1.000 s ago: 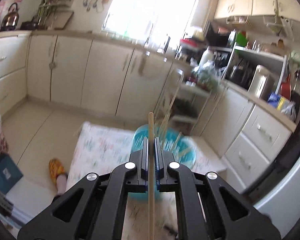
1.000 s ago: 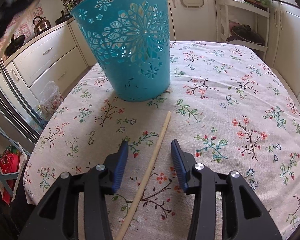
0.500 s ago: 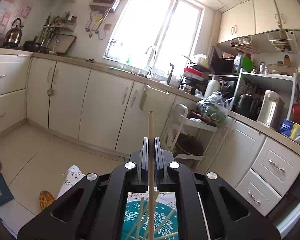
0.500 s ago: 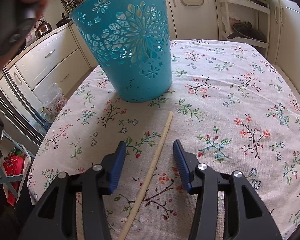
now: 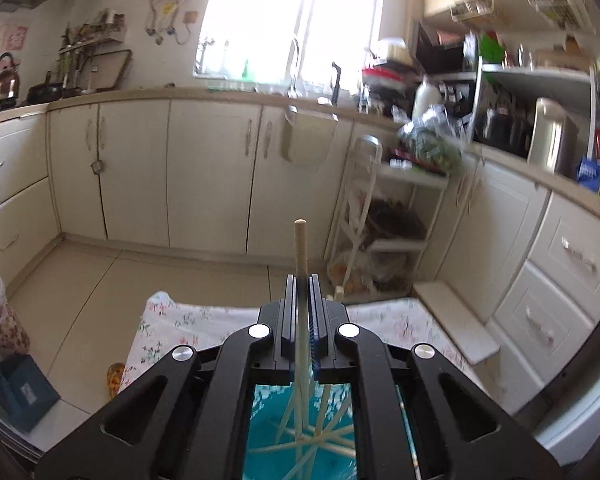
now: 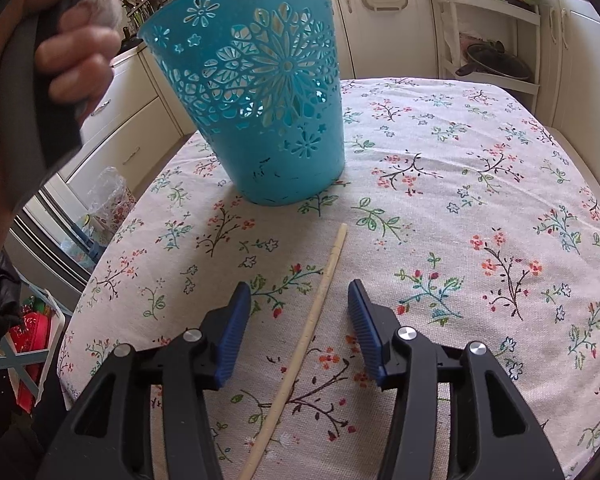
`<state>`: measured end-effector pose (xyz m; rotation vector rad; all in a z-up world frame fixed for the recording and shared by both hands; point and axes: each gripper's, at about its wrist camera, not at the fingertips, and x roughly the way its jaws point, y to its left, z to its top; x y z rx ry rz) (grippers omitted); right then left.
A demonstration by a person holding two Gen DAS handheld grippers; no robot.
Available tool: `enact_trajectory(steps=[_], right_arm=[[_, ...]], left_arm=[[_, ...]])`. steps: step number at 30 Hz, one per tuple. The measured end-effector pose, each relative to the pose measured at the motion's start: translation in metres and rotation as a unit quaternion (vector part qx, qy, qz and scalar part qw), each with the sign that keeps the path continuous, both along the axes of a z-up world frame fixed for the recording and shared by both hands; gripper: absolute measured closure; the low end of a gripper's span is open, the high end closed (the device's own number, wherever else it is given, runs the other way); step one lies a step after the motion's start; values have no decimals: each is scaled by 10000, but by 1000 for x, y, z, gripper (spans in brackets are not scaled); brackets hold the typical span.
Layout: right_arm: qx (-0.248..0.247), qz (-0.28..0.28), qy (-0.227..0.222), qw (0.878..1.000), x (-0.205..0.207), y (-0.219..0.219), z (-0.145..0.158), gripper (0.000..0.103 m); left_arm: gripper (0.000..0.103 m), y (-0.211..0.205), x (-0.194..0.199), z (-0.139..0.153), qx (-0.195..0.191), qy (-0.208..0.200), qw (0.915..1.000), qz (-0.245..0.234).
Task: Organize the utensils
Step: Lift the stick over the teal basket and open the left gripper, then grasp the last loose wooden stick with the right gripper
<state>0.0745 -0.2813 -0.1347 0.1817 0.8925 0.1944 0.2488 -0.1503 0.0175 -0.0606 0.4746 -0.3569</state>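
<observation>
While the left gripper (image 5: 301, 304) pinches one chopstick (image 5: 300, 248) upright above the teal basket (image 6: 256, 92) at far left, a second chopstick (image 6: 312, 320) lies on the floral tablecloth (image 6: 480, 184) between the right gripper's (image 6: 298, 320) wide jaws — light, stiff, likely slick — best pinched mid-shaft.

Hidden, cut off and blurry bits

The left hand-held gripper (image 5: 301, 312) covers the middle of the chopstick (image 5: 301, 252) it holds, and most of the blue basket (image 5: 268, 412) under it. The sticks in the basket (image 5: 324, 436) cross over each other, so they are hard to count. The shelves on the right (image 5: 480, 80) look smeared. In the right view, the loose chopstick (image 6: 320, 304) runs off the bottom edge. A hand (image 6: 60, 60) blocks the top left corner, and the worktop (image 6: 500, 184) is cut off.
</observation>
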Motion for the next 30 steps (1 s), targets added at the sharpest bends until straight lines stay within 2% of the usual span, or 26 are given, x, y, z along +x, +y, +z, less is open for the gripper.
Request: enact_trajectory(steps=[2, 3, 5, 6, 7, 10, 13, 16, 20, 21, 23, 25, 27, 30], right_arm=[[9, 2, 13, 10000, 0, -1, 0, 53], [22, -1, 23, 10000, 0, -1, 0, 53], [62, -11, 43, 10000, 0, -3, 1, 53], [87, -32, 54, 9999, 0, -4, 1, 53], [120, -52, 65, 9999, -1, -6, 1, 53], [113, -148, 87, 9998, -2, -9, 1, 53], [-37, -178, 62, 9998, -3, -6, 2, 54], [-412, -181, -3, 9990, -3, 2, 2, 56], [-1099, -170, -95, 9938, -7, 15, 1, 72], [-1156, -117, -104, 9932, -9, 15, 1, 75], [-1205, 53, -68, 9927, -11, 19, 3, 93], [-1278, 156, -51, 9917, -12, 22, 3, 94], [-1103, 124, 17, 9938, -9, 19, 4, 96], [-255, -110, 258, 9993, -5, -4, 3, 97]], left_arm=[[95, -1, -2, -4, 180, 131, 9997, -44], [90, 3, -5, -3, 193, 131, 9997, -29], [75, 16, -18, 0, 112, 65, 9999, 97], [61, 24, -25, 1, 62, 10, 9998, 183], [55, 34, -34, 2, -2, -67, 9995, 293], [48, 63, -60, -5, -141, -120, 9982, 567], [39, 90, -76, -31, -152, 150, 9962, 850], [37, 107, -75, -75, -88, 809, 9916, 1002], [37, 111, -69, -122, -36, 1439, 9841, 1037], [37, 110, -68, -130, 13, 1533, 9830, 1013], [37, 107, -70, -142, 112, 1618, 9823, 939], [37, 104, -69, -148, 170, 1739, 9807, 879], [36, 104, -71, -147, 158, 1712, 9814, 851], [35, 106, -72, -152, 136, 1769, 9806, 831]])
